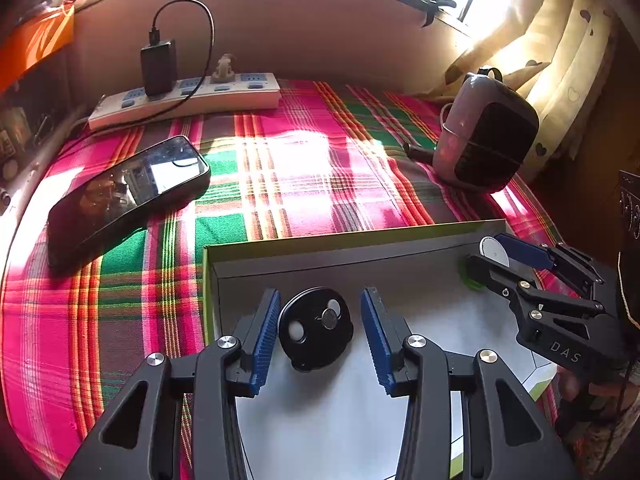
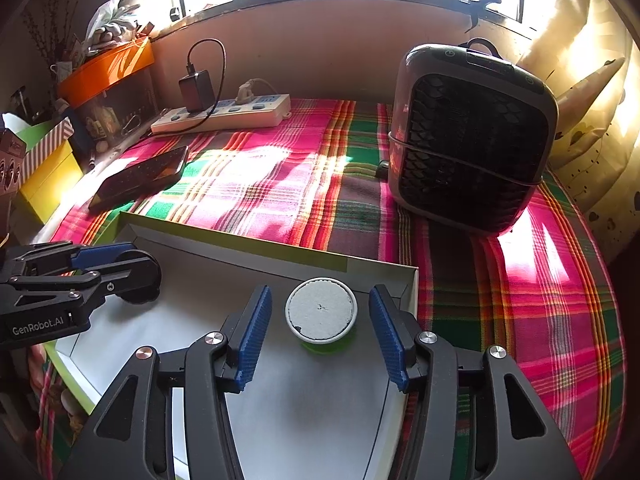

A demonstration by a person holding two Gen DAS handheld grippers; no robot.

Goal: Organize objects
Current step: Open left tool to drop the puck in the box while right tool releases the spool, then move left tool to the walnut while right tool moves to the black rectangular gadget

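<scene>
Two discs lie in the open box, each between the spread jaws of one gripper.

The black disc (image 1: 315,329) rests on the white floor of the box (image 1: 352,246) near its left wall, with the left gripper (image 1: 320,336) standing around it, pads clear on both sides. The white-topped disc (image 2: 321,315), green underneath, sits at the far right corner, the right gripper (image 2: 320,334) likewise apart from it on both sides. Nothing else shows on the box floor. Beyond the far wall the plaid cloth (image 1: 304,168) lies bare and sunlit in the middle. A phone (image 1: 124,196) lies far left, a power strip (image 1: 188,98) with a charger (image 1: 159,66) along the back wall, and a small heater (image 2: 472,136) stands far right beside the curtain (image 1: 560,60).
</scene>
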